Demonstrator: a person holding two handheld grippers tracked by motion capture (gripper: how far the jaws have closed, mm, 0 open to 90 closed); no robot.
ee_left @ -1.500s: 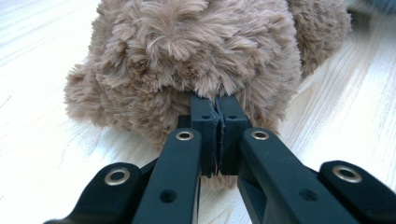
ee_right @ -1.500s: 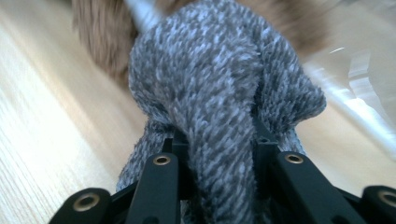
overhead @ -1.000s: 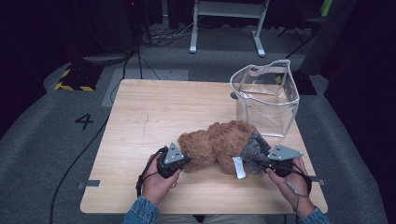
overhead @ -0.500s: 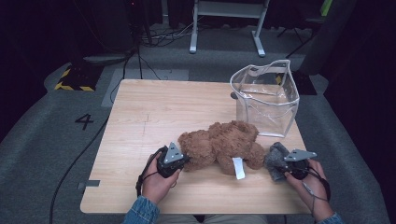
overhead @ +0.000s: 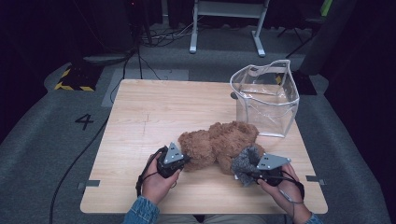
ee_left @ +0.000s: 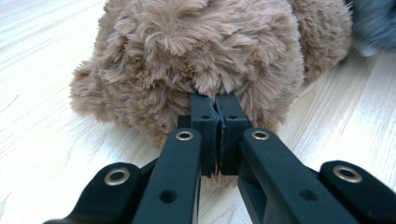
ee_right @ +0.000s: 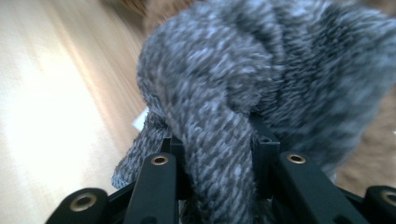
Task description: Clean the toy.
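A brown teddy bear [overhead: 219, 142] lies on the wooden table [overhead: 154, 107], near its front edge. My left gripper [overhead: 186, 160] is at the bear's left end, and its jaws are pressed together on a tuft of the fur. In the left gripper view the left gripper [ee_left: 217, 109] has its tips buried in the bear [ee_left: 201, 51]. My right gripper [overhead: 252, 173] is shut on a grey knitted piece [overhead: 245, 161] that rests against the bear's right end. In the right gripper view a fold of the grey knit [ee_right: 261, 70] is pinched between the jaws of the right gripper [ee_right: 219, 144].
A clear plastic bag [overhead: 266, 98] with a white rim stands open at the table's back right, just behind the bear. The left and back parts of the table are bare wood. Cables run over the grey floor to the left.
Half a second ago my right gripper had pulled away to the right with the grey knit. It has now come back left, up against the bear. The left gripper has stayed put.
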